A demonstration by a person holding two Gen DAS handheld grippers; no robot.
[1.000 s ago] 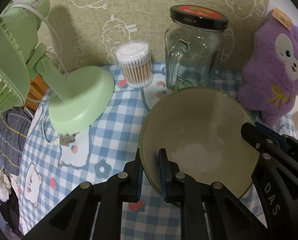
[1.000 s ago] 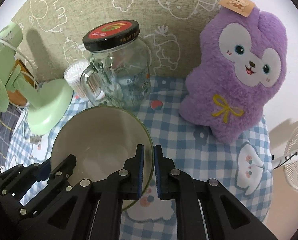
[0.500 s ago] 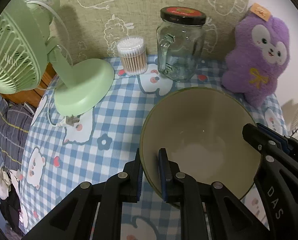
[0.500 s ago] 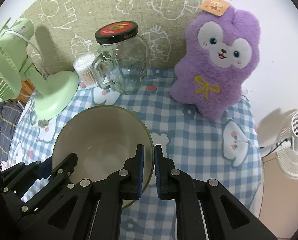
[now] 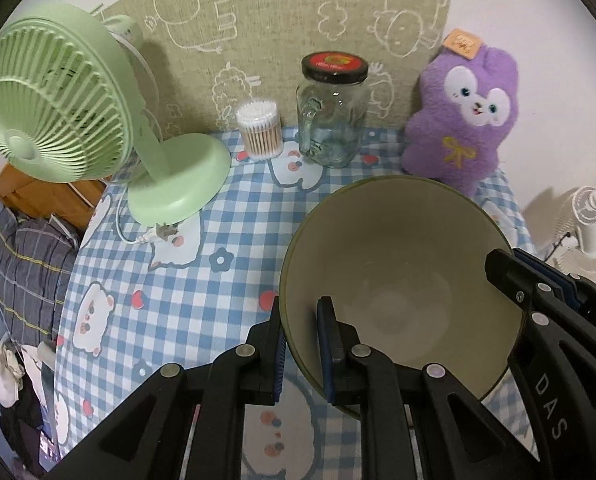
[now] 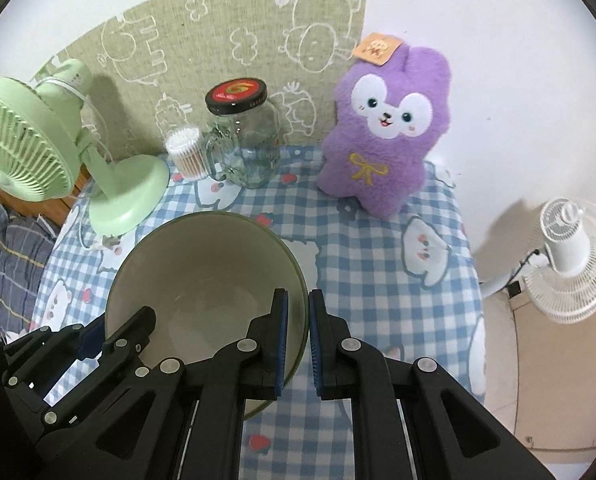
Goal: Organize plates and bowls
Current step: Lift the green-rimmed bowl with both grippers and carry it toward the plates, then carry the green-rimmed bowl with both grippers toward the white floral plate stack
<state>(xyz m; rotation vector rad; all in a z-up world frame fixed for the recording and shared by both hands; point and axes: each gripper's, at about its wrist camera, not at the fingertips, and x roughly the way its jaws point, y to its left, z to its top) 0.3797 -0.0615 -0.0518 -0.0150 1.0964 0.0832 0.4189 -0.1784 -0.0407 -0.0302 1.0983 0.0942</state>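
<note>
A large olive-green bowl (image 5: 397,264) with a pale inside is held up over the checked tablecloth. My left gripper (image 5: 301,320) is shut on its left rim, one finger inside and one outside. My right gripper (image 6: 298,312) is shut on the bowl's (image 6: 206,280) right rim in the same way. Each gripper shows at the edge of the other's view: the right one in the left wrist view (image 5: 537,304), the left one in the right wrist view (image 6: 110,336). The bowl is empty. No plates are in view.
At the back of the blue-checked table (image 5: 202,280) stand a green desk fan (image 5: 58,112), a tub of cotton swabs (image 5: 260,130), a glass jar mug with a black lid (image 5: 331,112) and a purple plush toy (image 5: 463,116). A white floor fan (image 6: 569,260) stands off the table's right edge.
Both grippers have lifted the bowl up and back from the table's rear. The jar, swabs, fan and plush now look smaller and farther away, and more tablecloth shows.
</note>
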